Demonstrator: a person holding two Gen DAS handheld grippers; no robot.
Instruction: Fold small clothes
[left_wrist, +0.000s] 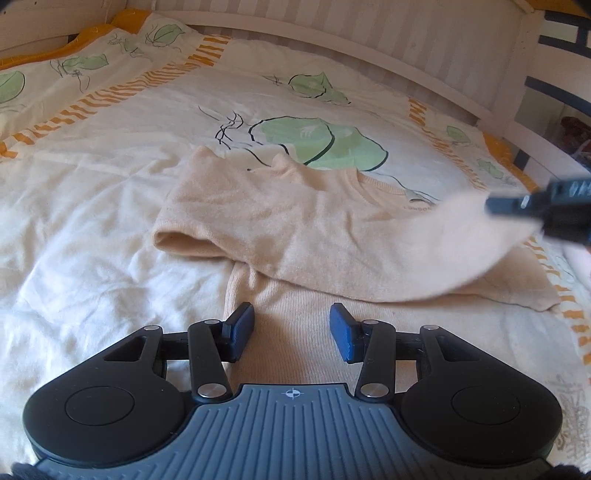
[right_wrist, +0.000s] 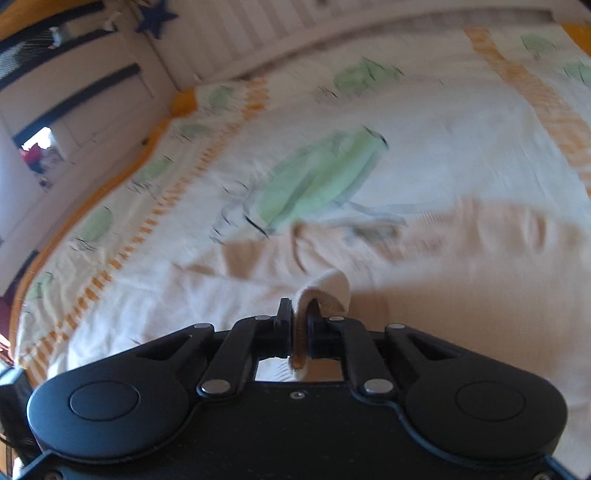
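1. Because it is a thin, soft knit, the sweater (left_wrist: 295, 221) looks light and limp; it should drape and sag wherever it is lifted and crease easily rather than hold an edge.
2. It lies on the bed, on a cream cover (left_wrist: 110, 184) printed with green leaves, with its collar toward the headboard side and its body running back toward the left gripper.
3. One sleeve (left_wrist: 424, 251) is raised off the bed and stretched across the chest, its cuff end (right_wrist: 327, 288) held by the right gripper (right_wrist: 300, 325).
4. That gripper's jaws are together, clamped on the ribbed cuff, which bunches up between the pads and pokes out above them.
5. From the left wrist view the same gripper (left_wrist: 532, 206) shows as a dark blur at the right edge, with the sleeve trailing from it.
6. Over the lower body of the sweater the left gripper (left_wrist: 291, 328) hovers with its jaws apart and only flat knit showing between the blue pads; it grips nothing.
7. Best holds, I judge, are cuffs, hem and shoulder seams, where the ribbing gives the pads something thicker to bite.
8. A single-point hold lets the fabric twist, so pinning the body while the sleeve is laid over would help.
9. Beyond the cover stands a white slatted bed frame (left_wrist: 369, 33).
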